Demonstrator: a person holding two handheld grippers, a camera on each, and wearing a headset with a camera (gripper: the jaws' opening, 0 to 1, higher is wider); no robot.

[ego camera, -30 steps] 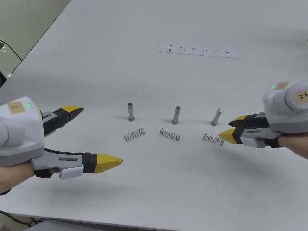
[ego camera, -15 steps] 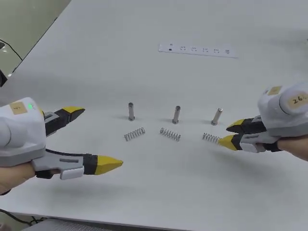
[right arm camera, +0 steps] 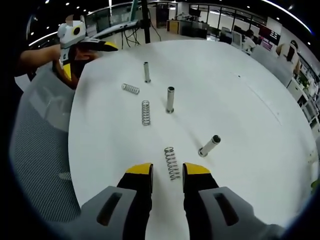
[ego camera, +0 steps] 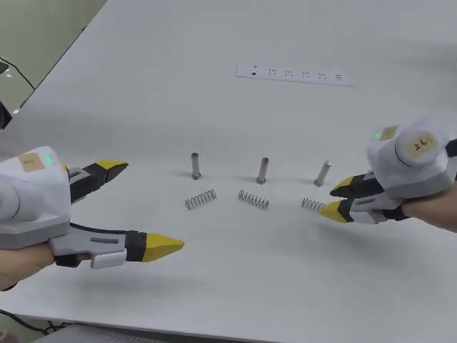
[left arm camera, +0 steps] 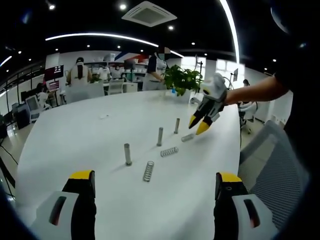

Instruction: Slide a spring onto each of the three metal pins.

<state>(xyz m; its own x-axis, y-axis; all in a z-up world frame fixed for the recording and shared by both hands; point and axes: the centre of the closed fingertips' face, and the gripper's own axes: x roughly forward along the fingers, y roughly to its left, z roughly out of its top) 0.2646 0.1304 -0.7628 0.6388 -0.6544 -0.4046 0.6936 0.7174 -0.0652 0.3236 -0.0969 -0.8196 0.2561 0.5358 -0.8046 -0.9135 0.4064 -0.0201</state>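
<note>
Steel-grey, three short metal pins (ego camera: 263, 170) stand on end in a row across the white counter (ego camera: 285, 286), and a silver coil spring (ego camera: 253, 200) lies flat just in front of each, long axis roughly along the row. We hold the right gripper (ego camera: 328, 201) with its yellow-tipped fingers (right arm camera: 140, 172) parted either side of the near end of the rightmost spring (right arm camera: 171, 163), not clamping it; that coil points straight out along them. Our left gripper (ego camera: 152, 206) hovers well apart, spread wide and empty.

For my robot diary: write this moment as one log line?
right claw: open around end of rightmost spring | left claw: open, empty | three pins: bare
</note>
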